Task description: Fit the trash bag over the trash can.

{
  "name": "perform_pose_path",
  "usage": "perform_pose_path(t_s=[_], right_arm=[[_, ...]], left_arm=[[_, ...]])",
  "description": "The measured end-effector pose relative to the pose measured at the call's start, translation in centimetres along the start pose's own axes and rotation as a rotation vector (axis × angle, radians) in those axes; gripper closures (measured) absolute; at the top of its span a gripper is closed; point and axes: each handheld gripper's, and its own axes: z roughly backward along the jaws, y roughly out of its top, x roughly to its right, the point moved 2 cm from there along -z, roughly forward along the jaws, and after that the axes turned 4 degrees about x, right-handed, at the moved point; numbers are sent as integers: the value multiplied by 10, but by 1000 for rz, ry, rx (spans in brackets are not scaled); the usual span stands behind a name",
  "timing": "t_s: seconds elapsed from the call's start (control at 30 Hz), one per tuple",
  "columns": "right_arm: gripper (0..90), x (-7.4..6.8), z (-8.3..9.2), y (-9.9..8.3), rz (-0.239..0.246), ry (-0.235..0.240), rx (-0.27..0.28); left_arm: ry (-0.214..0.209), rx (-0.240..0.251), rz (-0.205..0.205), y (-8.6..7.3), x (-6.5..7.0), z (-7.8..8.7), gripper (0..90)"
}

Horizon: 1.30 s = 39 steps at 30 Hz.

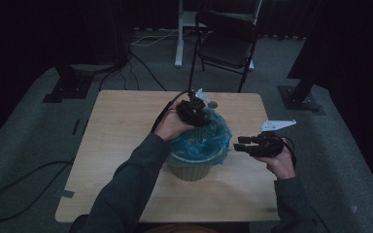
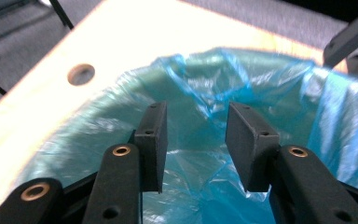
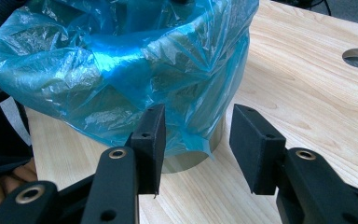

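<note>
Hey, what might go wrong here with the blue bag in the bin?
The left tongs hang open over the blue bag; closing there may snag or tear the thin plastic. The bin looks light, so a pull could tip it. The right tongs, open beside it, hold nothing steady.

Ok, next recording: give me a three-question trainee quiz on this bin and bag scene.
1. True or false: the blue bag lines the bin.
2. Which claw hangs over the bag's mouth: A left, B right?
3. What is between the right claw's pads?

Key: 1 true. 2 A. 3 Nothing; it is open beside the bin, above the table.
</note>
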Motion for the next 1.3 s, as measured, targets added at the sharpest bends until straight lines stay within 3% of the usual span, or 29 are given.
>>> perform_pose_path(t_s=[0.23, 0.47, 0.6, 0.97, 1.3], right_arm=[[552, 0, 0, 0, 0, -1, 1], [552, 0, 0, 0, 0, -3, 3], [551, 0, 0, 0, -1, -4, 2], [551, 0, 0, -1, -3, -5, 2], [551, 1, 0, -1, -3, -8, 4]], left_arm=[[20, 127, 12, -1, -4, 26, 587], [30, 250, 52, -8, -10, 50, 580], [46, 296, 71, -16, -14, 61, 574], [60, 353, 84, -27, -20, 88, 560], [83, 375, 99, -35, -27, 105, 556]])
